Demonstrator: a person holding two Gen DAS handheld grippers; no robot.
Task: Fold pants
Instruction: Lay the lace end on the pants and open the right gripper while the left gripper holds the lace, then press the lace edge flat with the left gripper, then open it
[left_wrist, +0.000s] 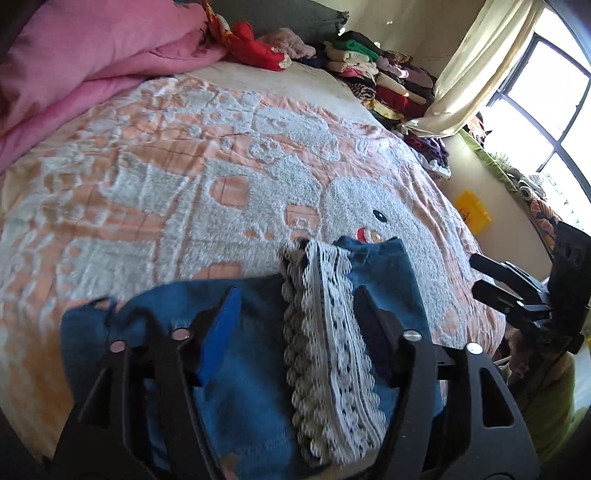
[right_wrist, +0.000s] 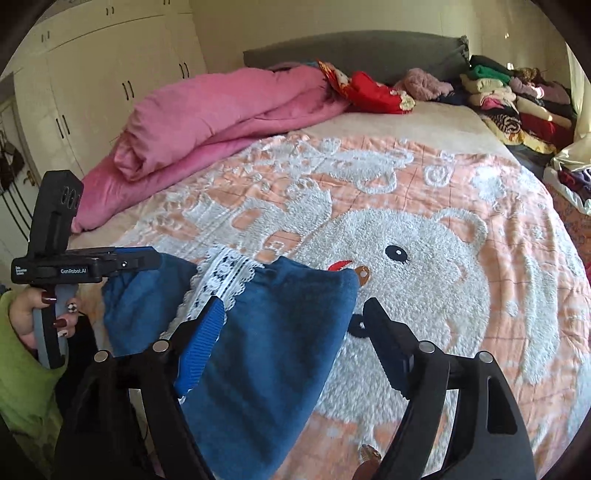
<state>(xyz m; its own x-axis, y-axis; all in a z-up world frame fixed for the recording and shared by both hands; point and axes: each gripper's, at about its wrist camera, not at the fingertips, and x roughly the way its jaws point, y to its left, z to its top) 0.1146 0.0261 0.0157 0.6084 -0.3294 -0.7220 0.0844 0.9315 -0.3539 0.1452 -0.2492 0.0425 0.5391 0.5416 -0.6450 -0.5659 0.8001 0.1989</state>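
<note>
Blue pants (right_wrist: 266, 354), soft fleece with a white lace stripe (right_wrist: 225, 280) down the side, lie bunched in a compact fold at the near edge of the bed (right_wrist: 480, 332), on the peach-and-white bear blanket (right_wrist: 424, 258). In the right wrist view the bundle fills the 7 to 9 o'clock part of the frame, and its far edge stops just short of the bear's nose.

Long axis: judged by the lace stripe, the bundle runs from the near edge toward 12 o'clock, roughly in line with both tools.

Left gripper (left_wrist: 295, 314): fingers apart, straddling the lace stripe (left_wrist: 325, 350), cloth beneath and between them but neither pad pressing on it. It sits squarely over the bundle, tilted down; this is the nearer tool. The hand (right_wrist: 37, 317) on its handle shows at 9 o'clock in the right wrist view, green sleeve (right_wrist: 22, 387) behind.

Right gripper (right_wrist: 291, 314): fingers wide apart. The left blue pad lies against the bundle's top; the right finger hangs over bare blanket at 5 o'clock. Nothing is clamped. Pitched down, offset toward the bundle's right edge.

Judgement: the fold looks set down and released. Any next pinch turns on the bundle's right edge, closest to the right tool.

Beyond: pink duvet (right_wrist: 221, 110) at 11 o'clock, stacked clothes (right_wrist: 517, 103) at 1 o'clock.
</note>
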